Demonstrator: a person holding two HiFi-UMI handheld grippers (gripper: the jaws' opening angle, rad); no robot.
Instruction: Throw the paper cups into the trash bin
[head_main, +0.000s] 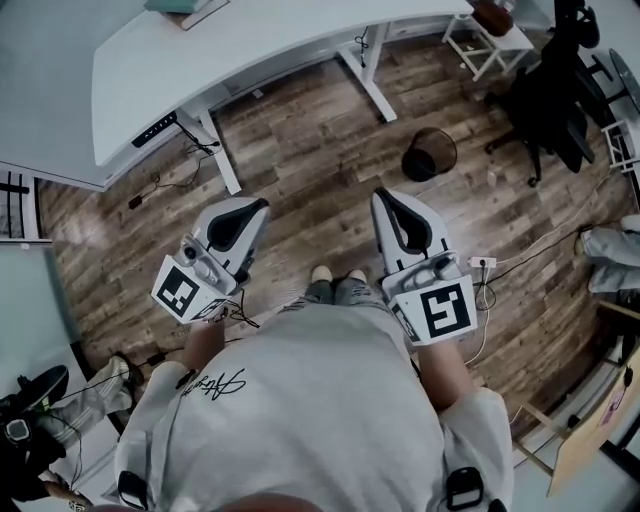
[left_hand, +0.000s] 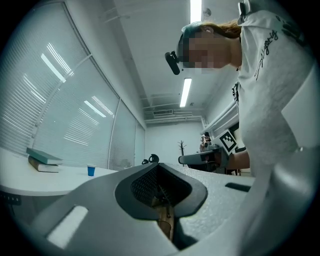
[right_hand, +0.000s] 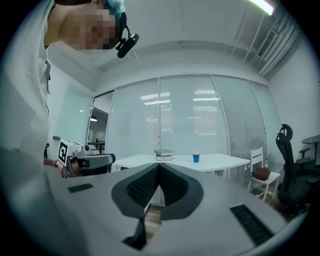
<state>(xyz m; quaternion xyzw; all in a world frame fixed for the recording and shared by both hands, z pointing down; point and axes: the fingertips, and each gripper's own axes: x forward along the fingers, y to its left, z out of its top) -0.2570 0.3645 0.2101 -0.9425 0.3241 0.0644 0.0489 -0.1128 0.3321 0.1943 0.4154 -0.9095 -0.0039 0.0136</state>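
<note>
1. The left hand-held gripper (head_main: 258, 210) has a smooth grey shell and dark, cross-hatched pads. Its jaws are pressed together with nothing between them.
2. The right hand-held gripper (head_main: 385, 200) is built the same way. Its jaws are also fully closed and empty.
3. The paper cup (right_hand: 196, 158) is small, blue and tapered. It stands upright at the centre of the right gripper view on the smooth white tabletop (head_main: 250, 50), just right of a flat stack of books (right_hand: 164, 154) and well apart from both grippers.
4. The trash bin (head_main: 430, 153) is round, black and made of mesh. It stands right of centre in the upper part of the head view, on the floor (head_main: 300, 150). Its inside is too dark to show any contents.
5. The floor is brown wood planking with a streaked grain.
</note>
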